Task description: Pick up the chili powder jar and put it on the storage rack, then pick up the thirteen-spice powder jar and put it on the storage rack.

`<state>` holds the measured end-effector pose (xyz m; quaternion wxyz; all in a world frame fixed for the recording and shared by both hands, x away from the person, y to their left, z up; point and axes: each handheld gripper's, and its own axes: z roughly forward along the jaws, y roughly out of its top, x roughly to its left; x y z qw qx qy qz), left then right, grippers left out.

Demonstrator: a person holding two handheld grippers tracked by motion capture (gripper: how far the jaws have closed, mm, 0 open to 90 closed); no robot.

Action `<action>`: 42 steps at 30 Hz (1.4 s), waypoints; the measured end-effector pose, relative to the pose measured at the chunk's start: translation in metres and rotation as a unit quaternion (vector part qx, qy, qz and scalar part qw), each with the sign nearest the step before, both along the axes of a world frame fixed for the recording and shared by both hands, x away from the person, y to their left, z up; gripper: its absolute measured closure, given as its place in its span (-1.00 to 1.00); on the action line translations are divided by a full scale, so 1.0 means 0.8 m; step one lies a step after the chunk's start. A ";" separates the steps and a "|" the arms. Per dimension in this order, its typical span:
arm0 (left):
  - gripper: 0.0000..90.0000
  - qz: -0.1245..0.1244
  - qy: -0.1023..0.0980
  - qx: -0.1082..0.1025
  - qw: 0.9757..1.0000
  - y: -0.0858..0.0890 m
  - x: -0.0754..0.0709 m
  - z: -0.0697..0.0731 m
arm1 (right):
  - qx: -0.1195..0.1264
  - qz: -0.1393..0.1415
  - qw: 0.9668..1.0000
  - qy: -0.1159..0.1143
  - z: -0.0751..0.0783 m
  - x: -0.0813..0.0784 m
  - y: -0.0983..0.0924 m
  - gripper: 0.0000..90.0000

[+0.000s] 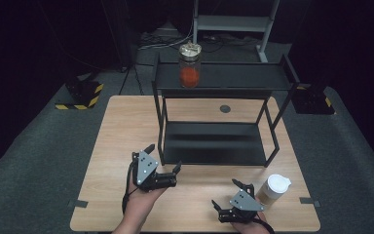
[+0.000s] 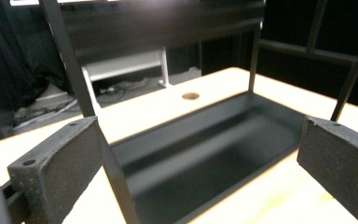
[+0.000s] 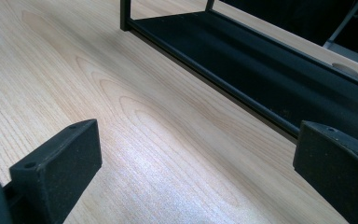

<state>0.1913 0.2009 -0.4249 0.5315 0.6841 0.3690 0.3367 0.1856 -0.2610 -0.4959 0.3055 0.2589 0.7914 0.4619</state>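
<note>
A black two-tier metal rack (image 1: 222,81) stands on the far half of the wooden table (image 1: 117,126). On its top shelf, toward the left, sits a glass jar (image 1: 190,66) with red contents and a metal lid. A paper cup with a white lid (image 1: 275,187) stands at the table's near right. My left gripper (image 1: 163,157) is open just in front of the rack's left front post (image 2: 114,172), facing the empty lower tray (image 2: 205,149). My right gripper (image 1: 226,194) is open over bare wood (image 3: 168,154), left of the cup and apart from it.
A round grommet (image 1: 225,108) is set in the table behind the rack. Yellow-and-black striped bases (image 1: 80,95) sit on the grey floor at the left and right. A grey metal frame (image 1: 233,22) and cables lie beyond the table.
</note>
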 end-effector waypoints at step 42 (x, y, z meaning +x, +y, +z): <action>-0.98 -0.009 0.081 0.148 0.986 -0.006 -0.017 -0.081 | 0.015 -0.008 1.000 0.002 -0.002 0.000 -0.002 -1.00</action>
